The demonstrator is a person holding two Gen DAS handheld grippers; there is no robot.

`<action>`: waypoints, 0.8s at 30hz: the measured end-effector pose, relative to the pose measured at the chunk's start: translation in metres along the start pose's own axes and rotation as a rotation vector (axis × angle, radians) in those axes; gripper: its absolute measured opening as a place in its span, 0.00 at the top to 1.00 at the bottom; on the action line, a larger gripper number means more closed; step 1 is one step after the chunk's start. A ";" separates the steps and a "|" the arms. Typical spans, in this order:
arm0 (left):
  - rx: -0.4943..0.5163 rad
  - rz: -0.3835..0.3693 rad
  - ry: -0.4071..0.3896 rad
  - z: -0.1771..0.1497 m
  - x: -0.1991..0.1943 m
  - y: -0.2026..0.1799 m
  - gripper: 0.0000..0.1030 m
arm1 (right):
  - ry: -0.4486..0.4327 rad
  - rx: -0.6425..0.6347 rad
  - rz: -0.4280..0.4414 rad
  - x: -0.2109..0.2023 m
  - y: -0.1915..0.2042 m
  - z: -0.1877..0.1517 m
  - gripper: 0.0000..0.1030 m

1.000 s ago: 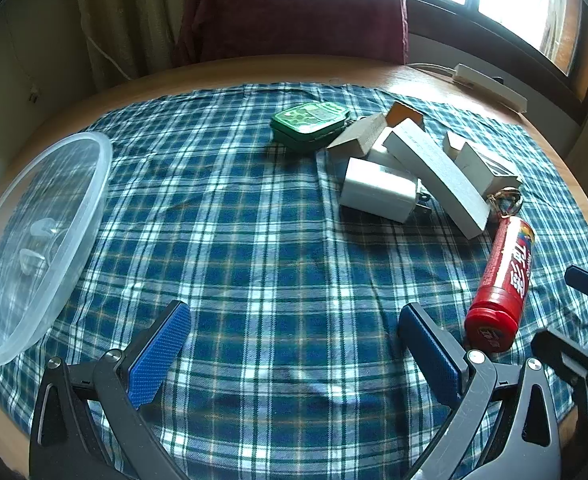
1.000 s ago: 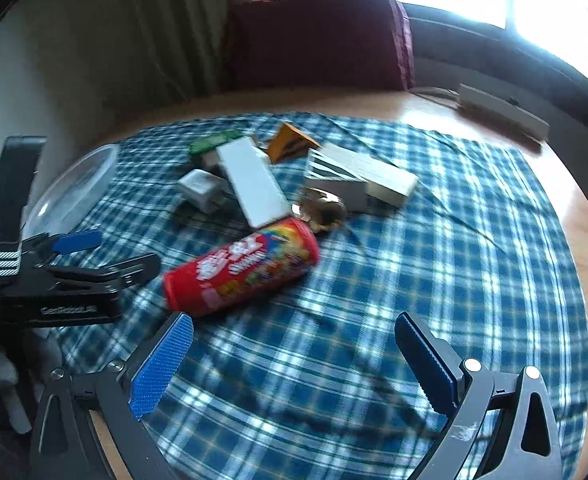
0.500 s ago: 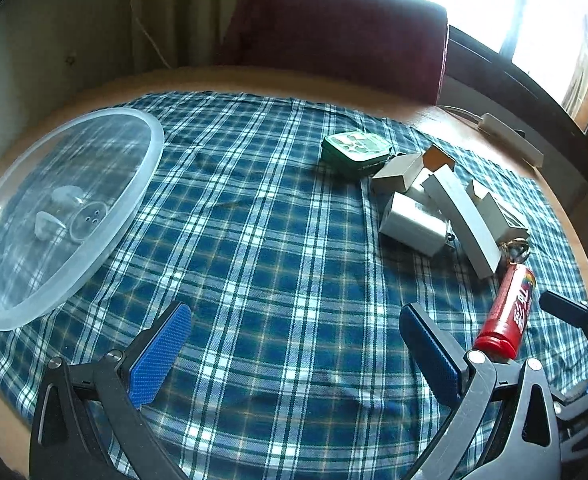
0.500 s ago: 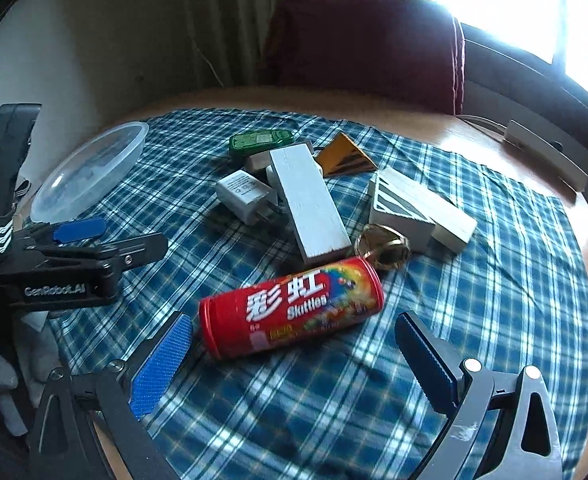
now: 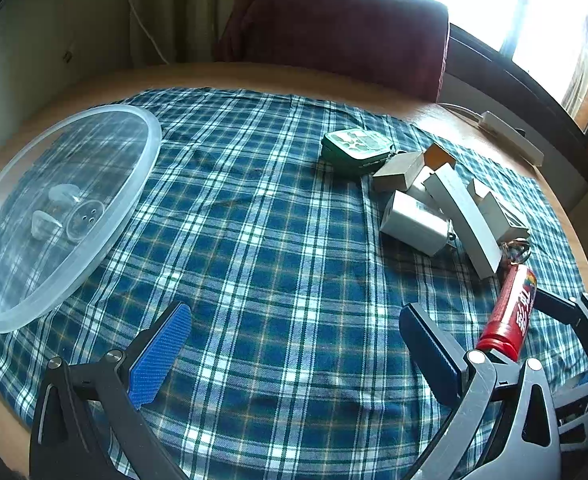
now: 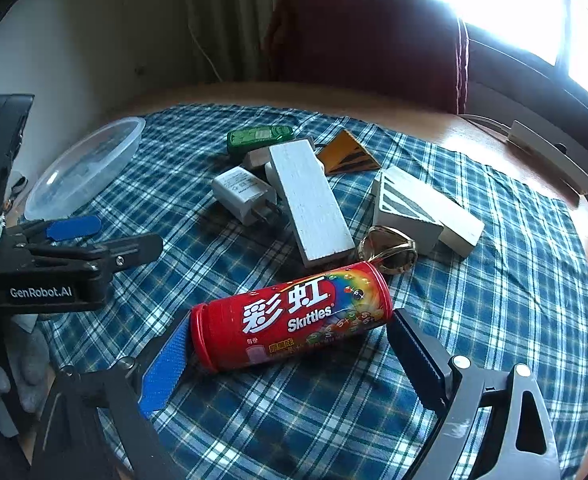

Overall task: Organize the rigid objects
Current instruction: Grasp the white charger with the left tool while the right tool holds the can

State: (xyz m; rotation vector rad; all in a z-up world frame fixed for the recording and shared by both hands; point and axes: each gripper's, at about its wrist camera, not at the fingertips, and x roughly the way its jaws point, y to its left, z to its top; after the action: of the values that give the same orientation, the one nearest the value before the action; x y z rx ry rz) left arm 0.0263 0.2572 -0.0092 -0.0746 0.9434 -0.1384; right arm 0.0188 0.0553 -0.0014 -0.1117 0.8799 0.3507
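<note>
A red Skittles tube (image 6: 286, 312) lies on its side on the plaid cloth, lengthwise between the fingers of my right gripper (image 6: 290, 344). That gripper is open, one pad near each end of the tube. In the left wrist view the same tube (image 5: 509, 312) sits far right. My left gripper (image 5: 294, 332) is open over bare cloth, holding nothing. A clear plastic bowl (image 5: 62, 208) rests at the left. Behind the tube are a white block (image 6: 309, 204), a white charger (image 6: 242, 196), a green tin (image 6: 260, 136), an orange wedge (image 6: 345, 156), a striped white block (image 6: 409, 208) and a metal ring (image 6: 387, 250).
The round wooden table (image 6: 433, 128) carries a white power strip (image 6: 549, 156) at the back right. A dark red chair back (image 5: 333, 28) stands behind it. The left gripper (image 6: 110, 236) shows at the left of the right wrist view, near the clear bowl (image 6: 86, 168).
My right gripper has moved forward, so the Skittles tube now lies between its fingers. The left wrist view has swung left, bringing the bowl further into view.
</note>
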 end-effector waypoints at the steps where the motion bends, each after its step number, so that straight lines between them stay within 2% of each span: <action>1: 0.007 0.001 0.005 0.002 0.002 -0.004 0.00 | -0.008 0.013 0.001 -0.001 -0.002 0.001 0.06; 11: 0.102 -0.023 0.040 0.031 0.011 -0.043 0.00 | -0.010 0.164 -0.069 -0.016 -0.044 -0.005 0.06; 14: 0.117 -0.048 0.065 0.039 0.020 -0.054 0.00 | -0.011 0.187 -0.076 -0.019 -0.049 -0.007 0.06; 24: 0.170 -0.063 0.070 0.050 0.040 -0.078 0.00 | -0.004 0.227 -0.075 -0.022 -0.054 -0.007 0.06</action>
State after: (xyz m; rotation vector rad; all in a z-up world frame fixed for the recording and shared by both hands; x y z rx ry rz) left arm 0.0835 0.1747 -0.0021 0.0577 0.9956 -0.2799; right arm 0.0197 -0.0025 0.0090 0.0658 0.9030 0.1792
